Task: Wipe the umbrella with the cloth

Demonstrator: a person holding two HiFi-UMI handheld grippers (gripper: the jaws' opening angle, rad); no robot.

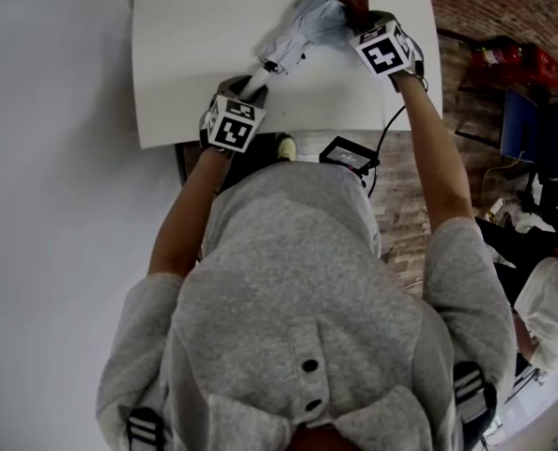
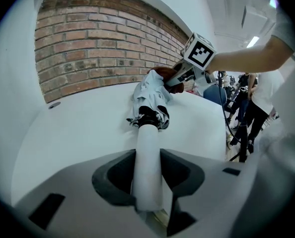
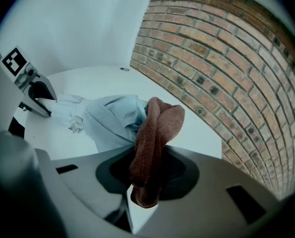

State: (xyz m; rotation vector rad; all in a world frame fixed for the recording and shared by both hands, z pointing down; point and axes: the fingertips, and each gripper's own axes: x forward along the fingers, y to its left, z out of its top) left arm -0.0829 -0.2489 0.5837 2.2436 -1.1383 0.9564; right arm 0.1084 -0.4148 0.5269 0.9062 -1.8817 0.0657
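The folded umbrella (image 1: 298, 28) lies on the white bench (image 1: 190, 54). The left hand-held gripper (image 2: 148, 175) is clamped on its handle (image 2: 148, 152), evidently to steady it. The right hand-held gripper (image 3: 146, 180) pinches the brown cloth (image 3: 157, 128), which is held against the canopy's far end for wiping.

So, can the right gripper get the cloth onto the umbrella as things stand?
Probably yes. The right gripper is shut on the cloth, which sits right beside the umbrella fabric, with nothing between. The left gripper holds the handle at the other end.
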